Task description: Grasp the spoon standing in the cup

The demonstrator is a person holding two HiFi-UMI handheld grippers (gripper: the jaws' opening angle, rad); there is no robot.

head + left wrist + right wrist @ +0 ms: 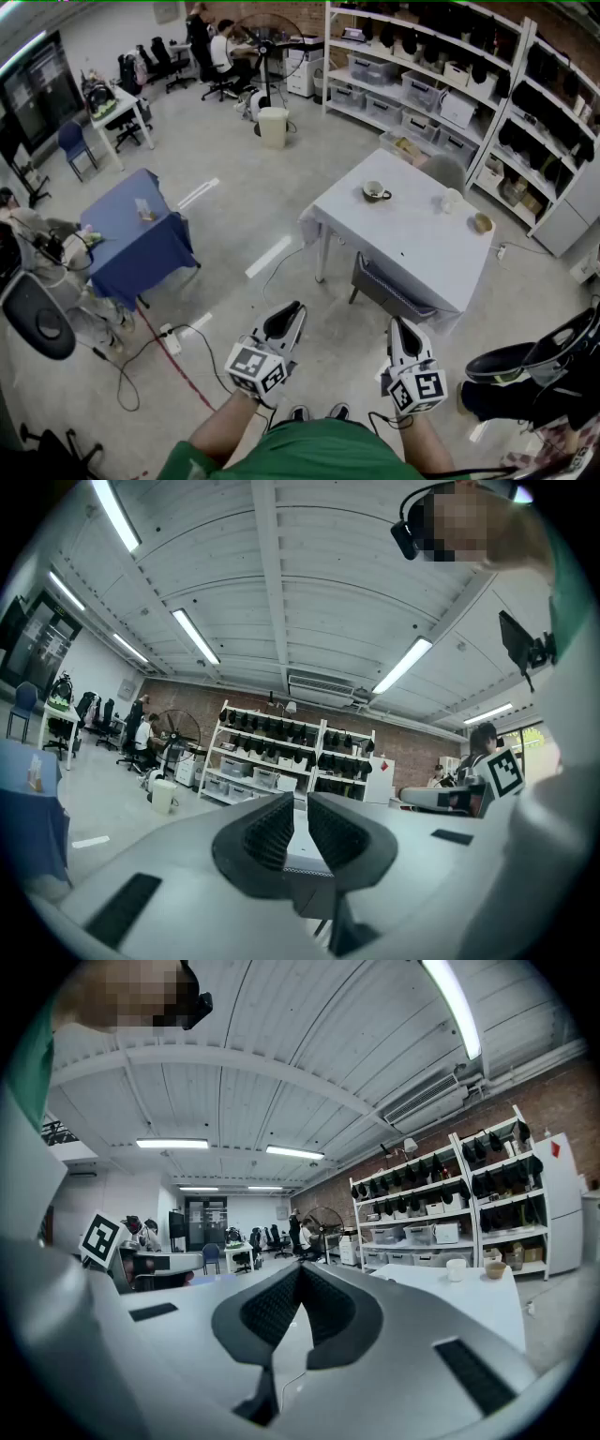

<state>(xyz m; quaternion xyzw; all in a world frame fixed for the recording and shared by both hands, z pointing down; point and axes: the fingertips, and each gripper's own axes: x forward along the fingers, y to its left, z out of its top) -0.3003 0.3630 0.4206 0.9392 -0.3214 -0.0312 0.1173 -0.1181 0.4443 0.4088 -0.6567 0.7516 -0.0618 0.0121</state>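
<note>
Concrete floor is spreading beneath left tongs (292, 311) and right tongs (398, 326), both hanging closed and empty. Well beyond, the tabletop (403, 248) is bearing the cup (377, 191), spoon indiscernible; stepping closer and opening one pair early seems advisable.

Left gripper (300, 803): jaws almost touching, nothing between them
Shelves (281, 752): against the brick wall (417, 757)
Fan (178, 731): left of the shelves
Bin (162, 795): white, on the floor

A blue-draped table (131, 246) stands well apart from the shelves (441, 75).
</note>
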